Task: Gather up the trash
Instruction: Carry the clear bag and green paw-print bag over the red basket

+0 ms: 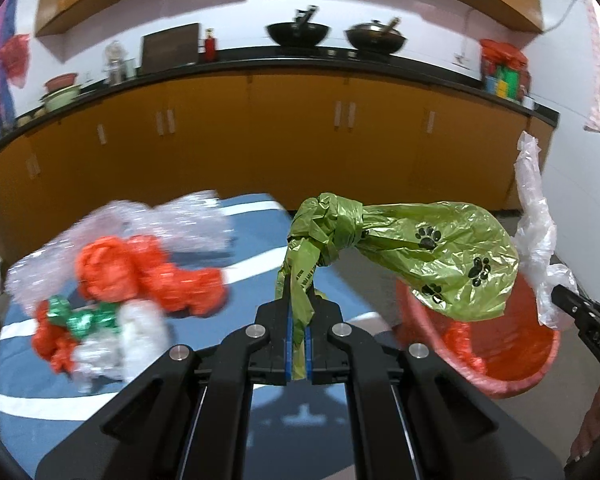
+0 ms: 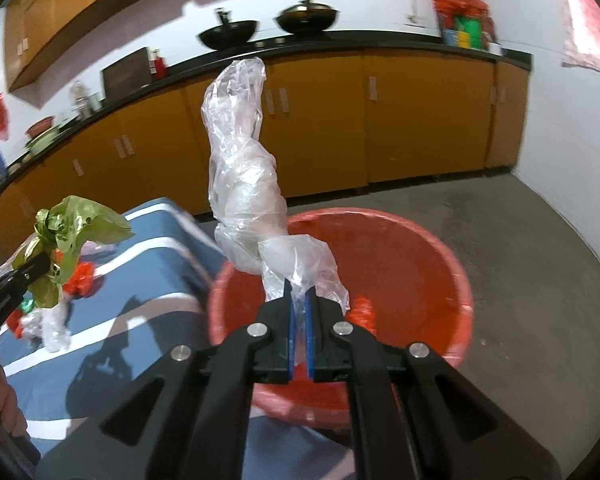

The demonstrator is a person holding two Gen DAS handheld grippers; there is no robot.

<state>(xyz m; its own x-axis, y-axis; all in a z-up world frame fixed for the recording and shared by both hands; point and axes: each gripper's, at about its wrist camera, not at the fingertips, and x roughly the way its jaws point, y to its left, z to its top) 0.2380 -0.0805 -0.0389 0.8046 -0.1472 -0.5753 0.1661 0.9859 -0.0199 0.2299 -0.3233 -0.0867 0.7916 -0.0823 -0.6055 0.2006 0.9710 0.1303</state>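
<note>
My left gripper (image 1: 299, 300) is shut on the tail of a knotted green bag with black paw prints (image 1: 432, 256), which hangs out to the right over the red tub's rim. My right gripper (image 2: 299, 292) is shut on a twisted clear plastic bag (image 2: 242, 160) that stands up above the red tub (image 2: 420, 248). The red tub (image 1: 512, 380) sits on the floor beside the blue cloth and holds some red scraps (image 2: 362, 308). On the cloth lies a heap of trash: red plastic (image 1: 140, 268), clear wrap (image 1: 192, 216), a green foil piece (image 1: 80, 318).
A blue cloth with white stripes (image 2: 156, 276) covers the surface on the left. Behind runs a row of orange cabinets (image 1: 300, 136) under a dark counter with two woks (image 1: 298, 34). Grey floor (image 2: 540, 232) lies to the right of the tub.
</note>
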